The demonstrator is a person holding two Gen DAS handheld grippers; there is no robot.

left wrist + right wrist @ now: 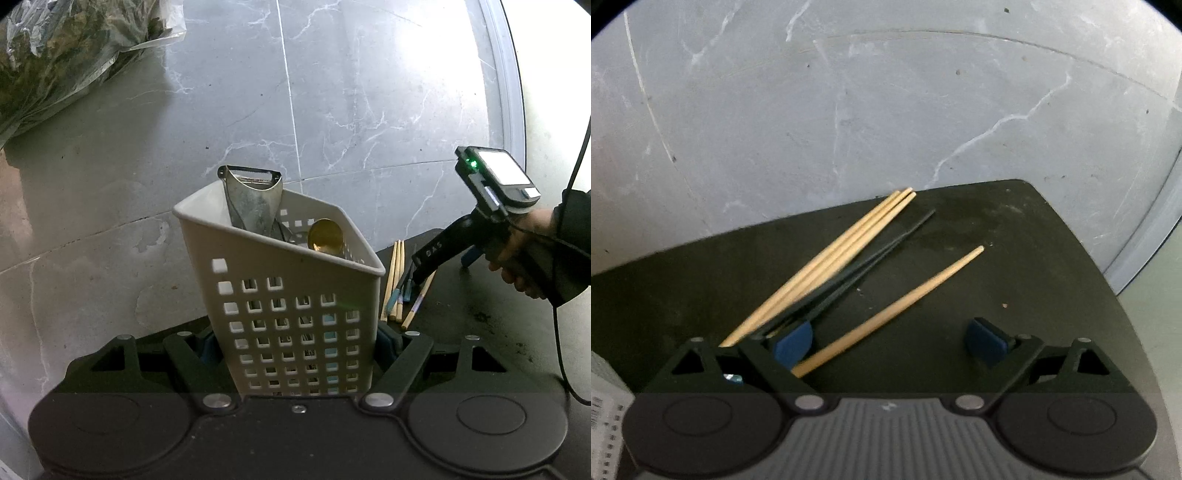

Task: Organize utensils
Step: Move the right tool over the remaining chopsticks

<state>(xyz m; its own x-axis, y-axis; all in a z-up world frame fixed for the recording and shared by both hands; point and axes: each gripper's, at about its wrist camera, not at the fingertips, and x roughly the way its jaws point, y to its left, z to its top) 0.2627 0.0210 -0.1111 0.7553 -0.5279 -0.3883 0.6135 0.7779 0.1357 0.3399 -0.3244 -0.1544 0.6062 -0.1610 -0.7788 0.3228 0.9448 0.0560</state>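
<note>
Nearest to you, your left tongs (295, 343) are closed on the lower part of the white perforated caddy (291, 295), one blue pad on each side wall. You hold it this way, I think, to keep it steady and upright on the dark bench (480, 332) while the other hand brings utensils to it. It leans a little away from the camera, so its open mouth is easy to reach from above.

Inside the caddy, a metal peeler (253, 199) stands at the far corner with its blade above the rim. Beside it, lower down, you see the golden bowl of a spoon (325, 235). Through the holes some more handles show, but I cannot tell what they are.

Just to the right of the caddy, the chopsticks lie loose on the bench. Your right tongs (886, 341) are wide open and hold nothing; they point down at these sticks. One wooden chopstick (894, 310) lies alone and runs between the two pads, so it seems to be the next one for picking. A bundle of wooden chopsticks (842, 251) and the dark chopsticks (871, 254) lie beside the left pad, outside the gap.

Farther away is only the grey marble floor (332, 92), with a plastic bag (74, 48) on it.
</note>
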